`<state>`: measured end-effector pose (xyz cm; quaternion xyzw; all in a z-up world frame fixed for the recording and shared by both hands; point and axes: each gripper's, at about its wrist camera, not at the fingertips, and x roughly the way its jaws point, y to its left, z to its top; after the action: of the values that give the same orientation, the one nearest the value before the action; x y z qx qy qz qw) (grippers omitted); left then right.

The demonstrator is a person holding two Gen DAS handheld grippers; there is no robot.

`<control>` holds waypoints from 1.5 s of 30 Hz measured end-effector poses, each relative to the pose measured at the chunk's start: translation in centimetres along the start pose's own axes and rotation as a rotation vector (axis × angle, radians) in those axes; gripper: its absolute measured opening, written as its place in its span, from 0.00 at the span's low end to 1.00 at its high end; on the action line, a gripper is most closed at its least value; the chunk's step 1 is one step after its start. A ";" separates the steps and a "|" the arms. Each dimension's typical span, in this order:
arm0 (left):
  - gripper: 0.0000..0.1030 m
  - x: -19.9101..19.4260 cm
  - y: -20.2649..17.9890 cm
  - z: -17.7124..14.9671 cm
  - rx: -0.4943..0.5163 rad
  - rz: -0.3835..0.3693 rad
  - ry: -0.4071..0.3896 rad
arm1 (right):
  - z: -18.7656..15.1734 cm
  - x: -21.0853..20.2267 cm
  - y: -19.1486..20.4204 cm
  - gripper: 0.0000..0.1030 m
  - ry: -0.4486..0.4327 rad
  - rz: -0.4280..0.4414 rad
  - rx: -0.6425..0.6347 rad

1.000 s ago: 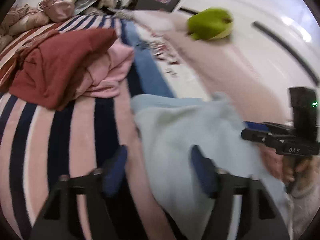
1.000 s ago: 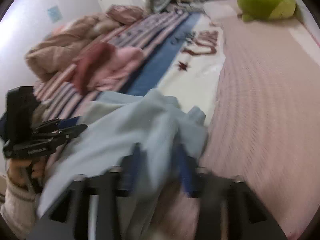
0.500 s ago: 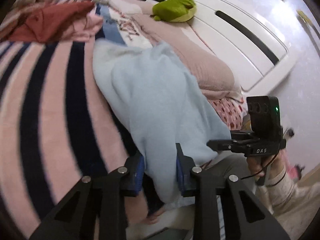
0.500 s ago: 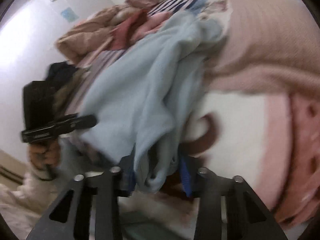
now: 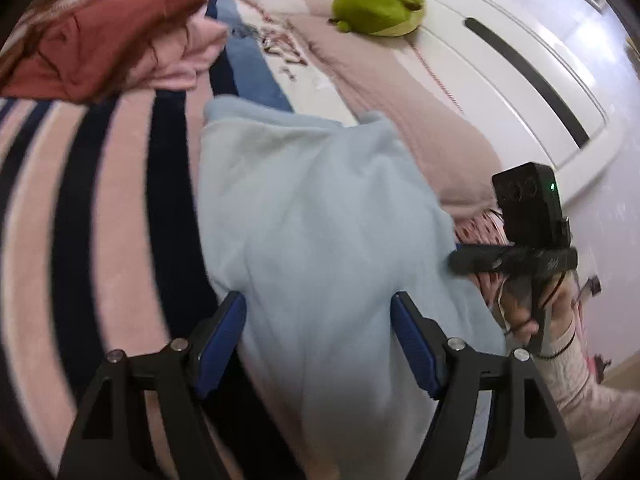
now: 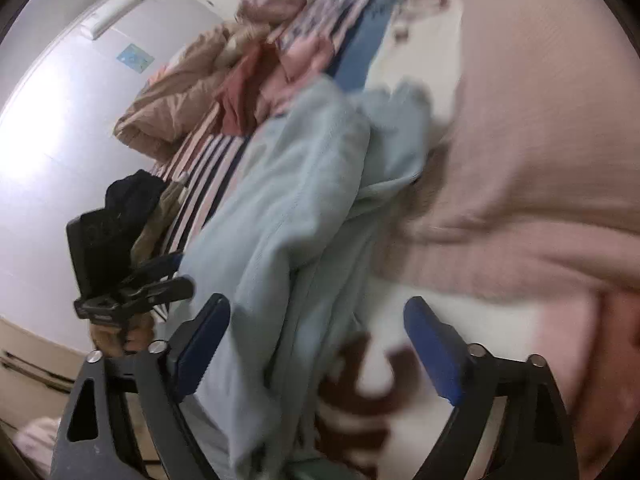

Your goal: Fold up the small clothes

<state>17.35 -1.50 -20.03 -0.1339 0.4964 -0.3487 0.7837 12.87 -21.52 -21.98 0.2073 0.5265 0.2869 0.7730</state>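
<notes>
With both sets of tongs spread wide and gripping nothing, I have the left gripper straddling the near end of the light blue garment, and the right gripper straddling its bunched side. The garment lies lengthwise on the striped blanket, its near end hanging over the bed's edge, and looks only roughly doubled with rumpled layers. I judge the folding barely begun; the red and pink clothes beyond wait untouched.

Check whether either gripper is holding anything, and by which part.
Nothing is held. The left gripper and right gripper are both open, fingers spread either side of the light blue garment without pinching it.
</notes>
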 end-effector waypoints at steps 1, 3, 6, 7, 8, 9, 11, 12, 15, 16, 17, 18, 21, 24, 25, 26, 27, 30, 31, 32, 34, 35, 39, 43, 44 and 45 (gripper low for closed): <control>0.66 0.7 0.2 0.4 -0.018 -0.007 0.002 | 0.5 0.5 0.0 0.61 -0.003 0.000 -0.008; 0.32 1.0 -0.4 0.8 -0.002 0.015 -0.011 | 1.2 1.4 0.2 0.37 0.007 0.057 0.008; 0.24 -0.3 -1.4 1.3 0.027 0.069 -0.045 | 1.8 1.9 1.7 0.24 -0.009 0.073 0.002; 0.24 -1.5 -1.8 1.5 0.046 0.083 -0.069 | 2.0 1.6 2.9 0.23 -0.031 0.063 -0.019; 0.23 -2.9 -2.1 1.7 0.057 0.094 -0.094 | 2.2 1.2 4.0 0.21 -0.048 0.072 -0.028; 0.23 -5.1 -2.3 2.0 0.066 0.110 -0.131 | 2.5 0.9 5.5 0.21 -0.065 0.092 -0.040; 0.23 -8.9 -2.8 2.5 0.085 0.136 -0.188 | 3.1 -0.1 8.8 0.21 -0.101 0.124 -0.082; 0.23 -11.1 -3.0 2.6 0.096 0.155 -0.218 | 3.4 -0.4 10.8 0.21 -0.116 0.138 -0.108; 0.23 -19.5 -3.9 2.8 0.140 0.252 -0.314 | 4.4 -1.0 18.1 0.21 -0.168 0.175 -0.208; 0.23 -21.5 -3.9 2.7 0.139 0.277 -0.335 | 4.7 -1.0 21.1 0.21 -0.184 0.186 -0.256; 0.23 -24.0 -3.7 2.6 0.131 0.303 -0.361 | 5.0 -0.7 23.8 0.21 -0.194 0.198 -0.297; 0.23 -26.9 -3.3 2.4 0.113 0.337 -0.392 | 5.3 -0.3 25.9 0.21 -0.197 0.207 -0.327; 0.23 -33.1 -2.0 1.9 0.070 0.433 -0.453 | 6.6 1.8 32.9 0.21 -0.188 0.258 -0.406; 0.23 -38.6 -0.2 0.8 0.018 0.538 -0.501 | 7.9 4.5 38.7 0.21 -0.170 0.307 -0.466; 0.23 -40.3 0.8 0.8 -0.014 0.575 -0.511 | 8.3 5.7 40.5 0.21 -0.160 0.319 -0.476; 0.23 -41.2 1.4 0.6 -0.029 0.595 -0.514 | 8.6 7.0 41.9 0.21 -0.151 0.329 -0.477; 0.23 -42.4 2.5 0.3 -0.055 0.625 -0.517 | 8.9 8.0 43.0 0.21 -0.138 0.339 -0.475; 0.24 -44.7 6.6 -0.6 -0.139 0.677 -0.511 | 9.5 11.9 45.7 0.21 -0.079 0.370 -0.467; 0.25 -45.2 8.1 -0.9 -0.172 0.683 -0.506 | 9.8 13.6 46.4 0.21 -0.051 0.382 -0.460; 0.25 -45.8 9.8 -1.7 -0.209 0.680 -0.499 | 10.0 15.4 46.9 0.21 -0.025 0.383 -0.447; 0.28 -45.6 13.5 -2.6 -0.286 0.681 -0.473 | 10.2 18.9 47.2 0.21 0.013 0.362 -0.425; 0.29 -45.1 15.5 -3.1 -0.320 0.696 -0.444 | 10.1 20.5 47.1 0.23 0.034 0.340 -0.415; 0.46 -42.7 19.6 -4.4 -0.407 0.718 -0.403 | 9.3 24.1 45.6 0.35 0.074 0.257 -0.397; 0.55 -43.1 19.7 -5.5 -0.415 0.691 -0.443 | 9.9 24.1 45.0 0.62 0.056 0.245 -0.412; 0.55 -43.1 19.4 -5.4 -0.398 0.703 -0.440 | 10.1 23.7 45.6 0.61 0.026 0.239 -0.446; 0.55 -43.0 18.9 -5.3 -0.365 0.721 -0.441 | 10.3 22.8 45.9 0.58 -0.017 0.251 -0.485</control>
<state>9.16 42.11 -3.59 -0.1595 0.3860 0.0762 0.9054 18.52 27.81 -5.52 0.0823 0.4062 0.4963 0.7629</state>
